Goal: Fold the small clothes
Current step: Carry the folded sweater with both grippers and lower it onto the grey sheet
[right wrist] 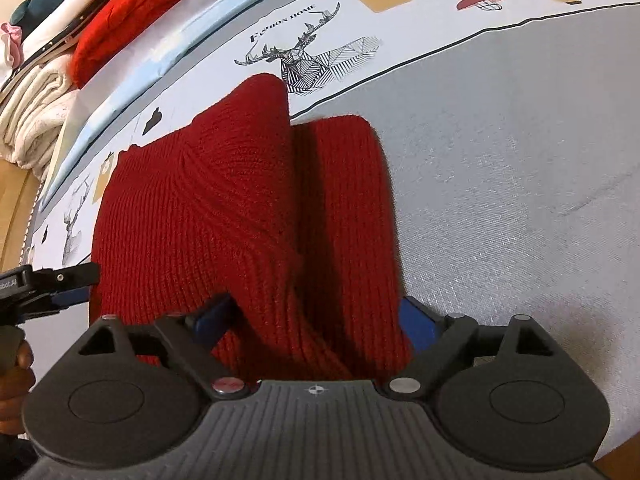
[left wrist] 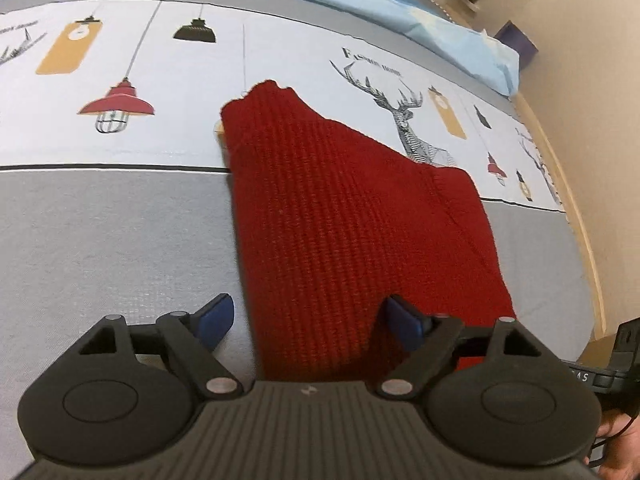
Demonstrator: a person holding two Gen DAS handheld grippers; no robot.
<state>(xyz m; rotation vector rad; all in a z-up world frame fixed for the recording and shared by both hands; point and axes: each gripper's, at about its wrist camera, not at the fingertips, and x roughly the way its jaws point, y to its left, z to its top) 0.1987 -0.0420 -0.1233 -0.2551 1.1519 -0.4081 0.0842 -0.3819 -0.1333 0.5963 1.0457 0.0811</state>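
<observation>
Red knit sweater [left wrist: 352, 216] spread on the bed, a small ribbed garment in deep crimson, lying across the grey band of the bedsheet [left wrist: 112, 240] and reaching up onto the white strip printed with pendant lamps and a geometric deer [left wrist: 404, 120]. From the left wrist view it looks flat and neat: one straight long edge on the left, a slanted edge running up to a narrow ragged tip, a seam line down its right part. From the right wrist view the same sweater [right wrist: 224, 208] shows a sleeve laid diagonally over the body, with a second thick fold beside it, and the knit bulges up right between the fingers. Left gripper [left wrist: 310, 322] has its blue-padded jaws spread wide, one pad over bare grey sheet, the other over the sweater's near edge, nothing pinched. Right gripper [right wrist: 316, 318] also stands with jaws apart, straddling the bunched near end of the fabric; whether the pads press it I cannot tell. Far off in the right wrist view, a pile of clothes [right wrist: 60, 60] sits past the bed's pale blue edge.
</observation>
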